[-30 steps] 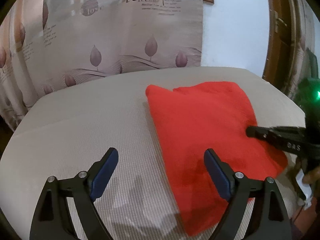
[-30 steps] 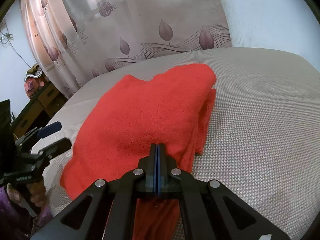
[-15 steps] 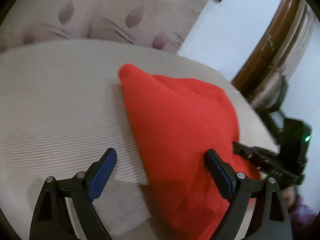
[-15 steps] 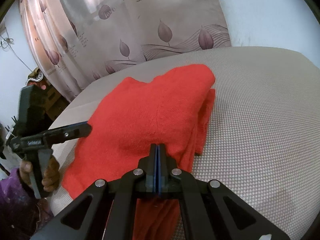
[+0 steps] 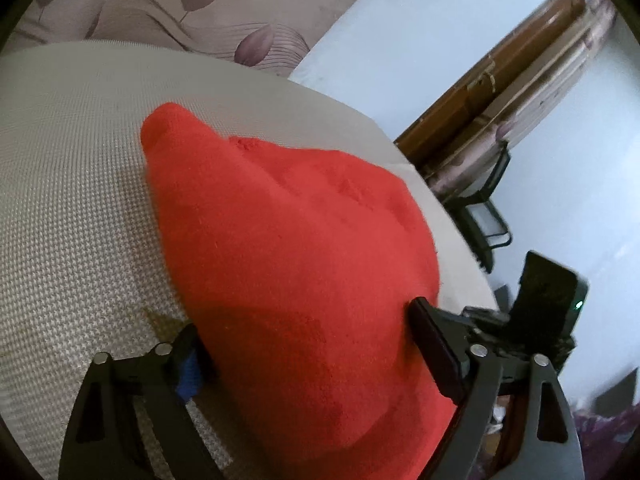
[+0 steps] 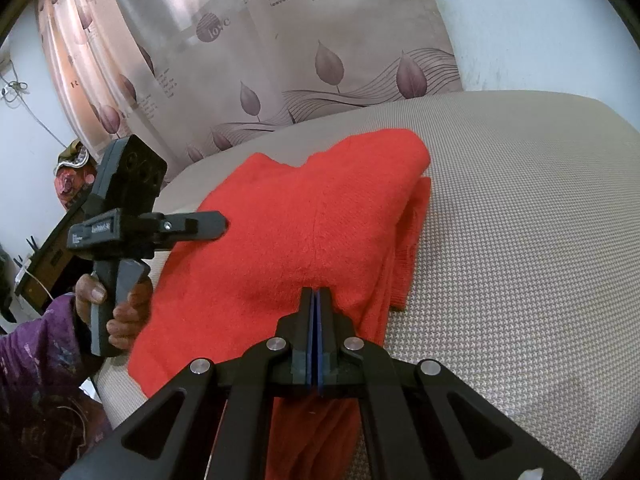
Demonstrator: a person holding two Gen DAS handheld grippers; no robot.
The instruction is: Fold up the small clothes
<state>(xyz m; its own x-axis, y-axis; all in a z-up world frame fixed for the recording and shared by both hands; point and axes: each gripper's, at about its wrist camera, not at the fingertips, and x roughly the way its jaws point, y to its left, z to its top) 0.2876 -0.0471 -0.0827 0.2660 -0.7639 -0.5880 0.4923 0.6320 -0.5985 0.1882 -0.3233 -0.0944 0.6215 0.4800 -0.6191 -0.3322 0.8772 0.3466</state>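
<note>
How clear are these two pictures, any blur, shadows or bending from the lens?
Left wrist view: slightly soft, the red sweater smeared near the left gripper, whose fingers cast a dark shadow on its near part; the door frame bows. Right wrist view: sharp, evenly lit, the curtain lettering readable, the cushion weave crisp; both have dark fisheye corners.

curtain (image 6: 280, 60): leaf print | wall (image 6: 540, 20): pale | door frame (image 5: 500, 76): brown wood

garment (image 6: 304, 216): red | surface (image 6: 520, 240): beige houndstooth | curtain (image 6: 320, 40): leaf print
</note>
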